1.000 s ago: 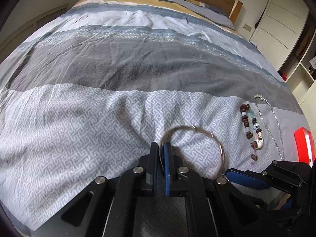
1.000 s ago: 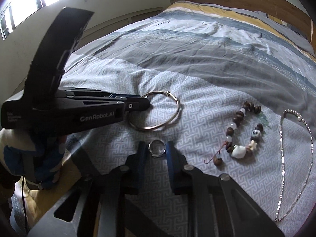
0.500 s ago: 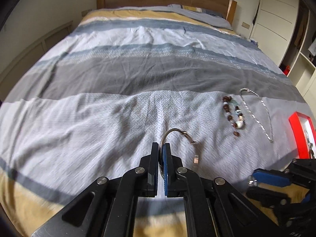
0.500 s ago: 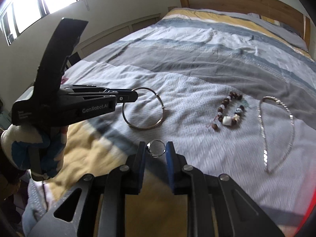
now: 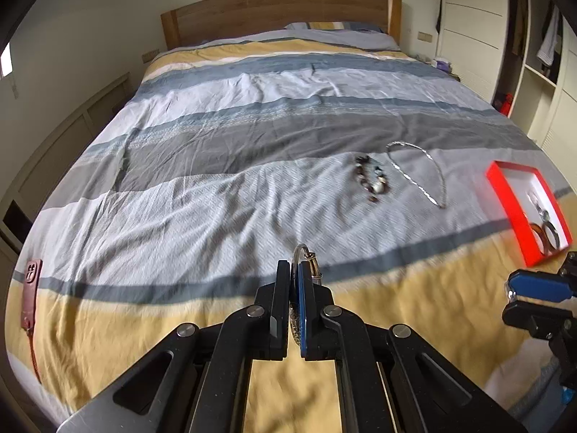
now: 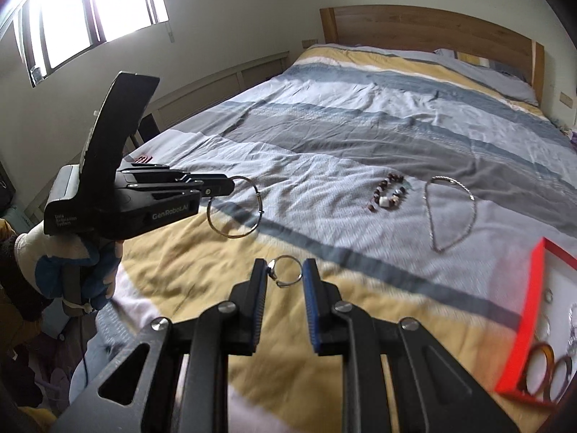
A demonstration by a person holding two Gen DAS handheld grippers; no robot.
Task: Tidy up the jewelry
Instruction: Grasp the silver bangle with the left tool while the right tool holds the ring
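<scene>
Both grippers are up off the bed (image 5: 252, 166) here, each with a catch. The left gripper (image 5: 296, 270) has its jaws pressed tight on the bangle (image 6: 234, 207), a thin metal hoop; from the right wrist view it hangs in the air beyond the fingertips, pinched at its upper left rim, over the yellow band of the bedcover. From the left wrist view the hoop shows nearly edge-on, a sliver poking out past the tips.

The right gripper (image 6: 285, 274) is only partly closed, its two pads nipping a small ring (image 6: 286, 271) between them. The ring sits crosswise at the very tips, touching both pads, clear of the cover below.

Out on the pale patterned stripe lie two more pieces: a beaded bracelet (image 6: 388, 195) of brown and white beads, and just to its right a silver chain (image 6: 449, 213) laid in a long loop. They are near each other but apart.

Off to the right, at the bed's edge, sits the red box (image 6: 523, 321) with a white lining. Inside are a couple of brownish rings of bangle size and some small silvery bits, too blurred to name. A gloved hand (image 6: 68, 263) grips the left gripper's handle at the lower left of the right wrist view. A dark red strap (image 5: 30, 288) lies at the bed's left edge.
</scene>
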